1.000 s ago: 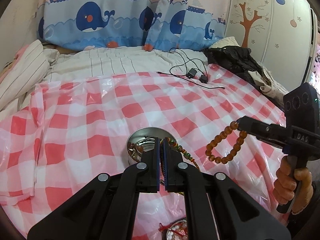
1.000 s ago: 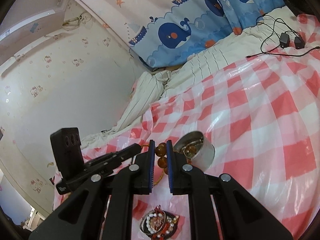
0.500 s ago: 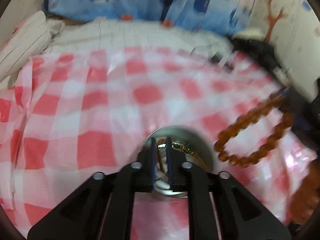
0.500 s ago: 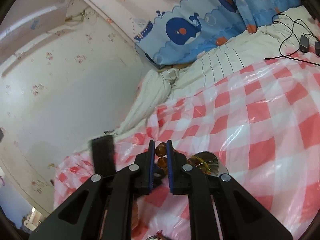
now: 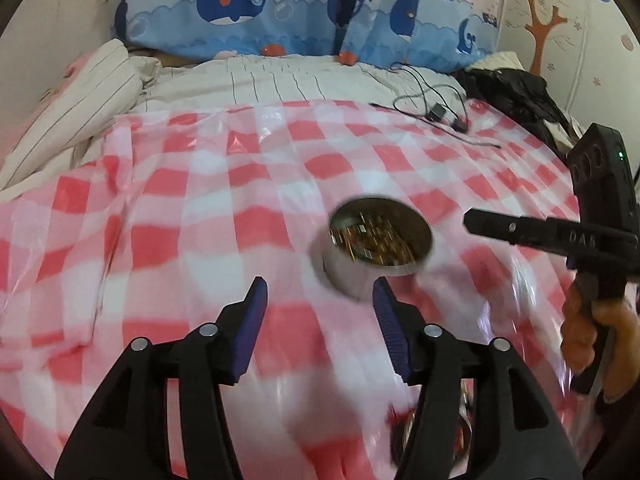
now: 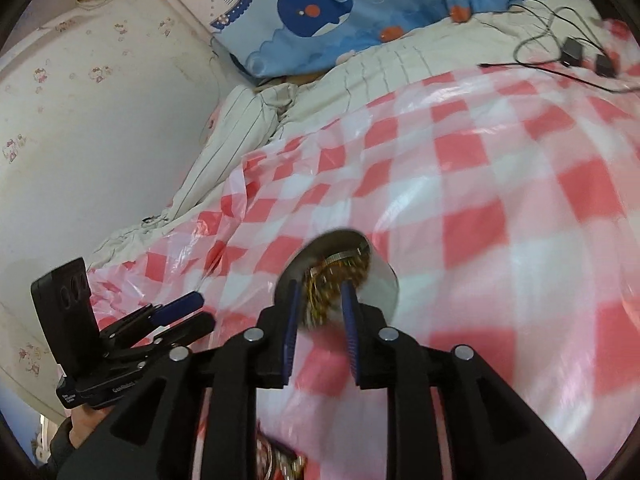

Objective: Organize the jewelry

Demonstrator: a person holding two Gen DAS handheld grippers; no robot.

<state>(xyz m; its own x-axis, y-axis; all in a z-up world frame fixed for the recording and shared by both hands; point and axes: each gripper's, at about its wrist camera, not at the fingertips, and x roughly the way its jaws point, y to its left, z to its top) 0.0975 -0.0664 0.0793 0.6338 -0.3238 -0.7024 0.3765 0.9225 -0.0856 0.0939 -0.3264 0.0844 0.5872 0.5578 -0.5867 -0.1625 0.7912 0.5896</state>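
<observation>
A round metal tin (image 5: 360,276) holding several bead strings stands on the red-checked plastic cloth (image 5: 240,232). My left gripper (image 5: 318,292) sits just short of the tin, jaws opening wide with nothing between them. It also shows in the right wrist view as the left gripper (image 6: 204,311), fingers apart. My right gripper (image 6: 321,286) hovers over the tin (image 6: 380,276) with its jaws opening. A blurred amber bead bracelet (image 6: 320,304) shows in the gap, down in the tin and free of the pads. From the left wrist, the right gripper (image 5: 472,222) points at the tin's right rim.
More jewelry lies blurred at the near edge (image 5: 404,420), (image 6: 280,460). Black cables with chargers (image 5: 436,112) and dark clothing (image 5: 516,88) lie at the far right. Striped bedding (image 5: 100,92) bounds the cloth on the left. A hand (image 5: 592,332) holds the right gripper.
The left gripper carried its green bead string to the tin, let go, and drew back open. The right gripper sank over the tin and parted its jaws; the amber bracelet no longer hangs from it.
</observation>
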